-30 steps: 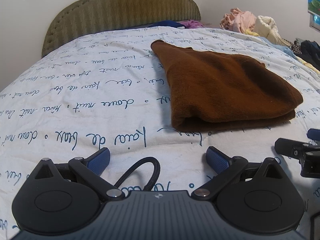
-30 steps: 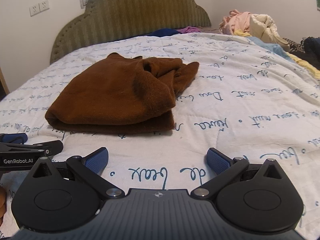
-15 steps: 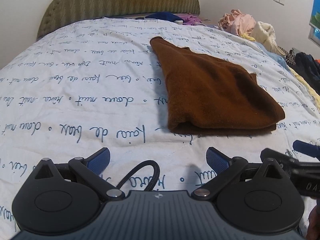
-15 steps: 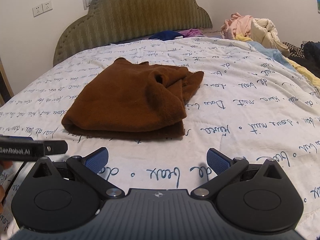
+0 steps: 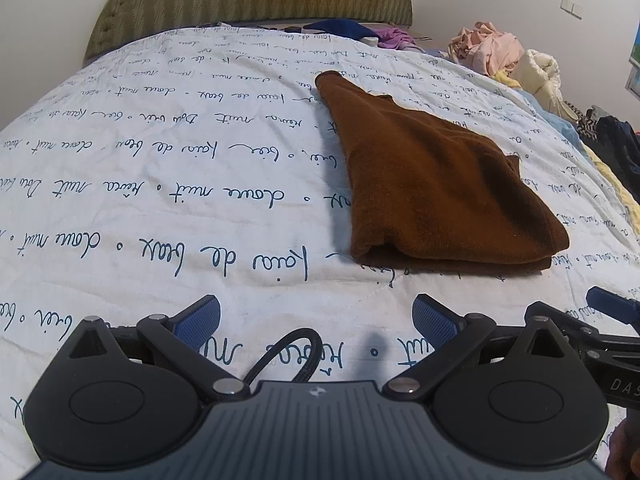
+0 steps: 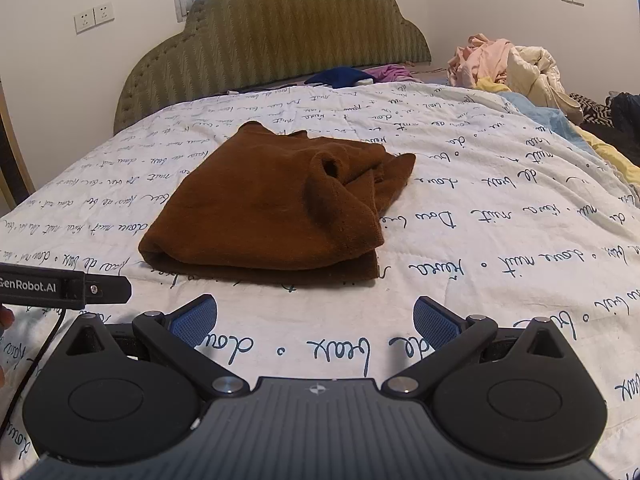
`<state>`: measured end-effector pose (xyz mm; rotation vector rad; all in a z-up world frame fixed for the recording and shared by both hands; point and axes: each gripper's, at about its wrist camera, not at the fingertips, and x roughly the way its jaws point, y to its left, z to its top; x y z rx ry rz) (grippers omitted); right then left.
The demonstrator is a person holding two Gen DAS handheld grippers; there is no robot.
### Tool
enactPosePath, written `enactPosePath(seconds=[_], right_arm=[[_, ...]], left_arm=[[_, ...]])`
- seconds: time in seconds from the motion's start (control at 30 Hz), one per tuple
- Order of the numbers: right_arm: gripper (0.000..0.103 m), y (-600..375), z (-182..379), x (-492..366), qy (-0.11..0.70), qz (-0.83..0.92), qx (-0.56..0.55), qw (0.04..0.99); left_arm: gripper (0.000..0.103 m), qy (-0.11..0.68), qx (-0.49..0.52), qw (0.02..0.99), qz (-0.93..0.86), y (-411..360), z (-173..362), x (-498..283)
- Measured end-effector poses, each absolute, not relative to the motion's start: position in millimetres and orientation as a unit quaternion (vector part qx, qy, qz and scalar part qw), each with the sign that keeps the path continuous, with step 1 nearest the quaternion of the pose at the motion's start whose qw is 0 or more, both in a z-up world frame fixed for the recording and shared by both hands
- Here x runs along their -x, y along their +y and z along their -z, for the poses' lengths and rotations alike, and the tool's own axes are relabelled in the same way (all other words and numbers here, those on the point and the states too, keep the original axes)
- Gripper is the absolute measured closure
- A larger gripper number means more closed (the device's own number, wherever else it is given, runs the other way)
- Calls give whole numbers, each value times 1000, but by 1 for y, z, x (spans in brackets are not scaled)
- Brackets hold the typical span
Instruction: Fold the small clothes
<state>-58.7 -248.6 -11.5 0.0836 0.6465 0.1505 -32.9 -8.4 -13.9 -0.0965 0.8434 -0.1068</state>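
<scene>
My left tongs (image 5: 316, 318) hang just above the quilt, their blue pads (image 5: 434, 318) spread wide apart with nothing between them. My right tongs (image 6: 315, 318) are the same: fingers splayed, empty, low over the bedding. Neither touches the brown garment (image 5: 432, 184).

That garment lies folded on the white quilt (image 5: 160, 184) with the blue handwriting print. From the left tongs it sits ahead and off to the right, its thick folded edge turned toward me, a narrow end running away toward the headboard (image 5: 248, 4). From the right tongs it lies ahead and slightly left, well apart from the fingertips; there I see a rumpled bit on its far right side, perhaps a cuff or sleeve opening, though the fisheye makes it hard to be sure.

At the right edge of the left view, part of my right tongs pokes in beside the left ones. At the left edge of the right view, a black bar marked GenRobot.AI (image 6: 64, 286) crosses in.

Far ahead and right of both tongs, a heap of pale clothes (image 6: 508, 66) sits at the bed's edge, and dark blue and purple cloth (image 6: 352, 75) lies by the headboard.
</scene>
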Motion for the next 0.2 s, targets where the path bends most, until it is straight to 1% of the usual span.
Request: enactPosePath(seconds=[0.2], right_arm=[[0,-248,11,59,317,-73,-42,945]], left_arm=[[0,404,36,913,38,-8,11,34]])
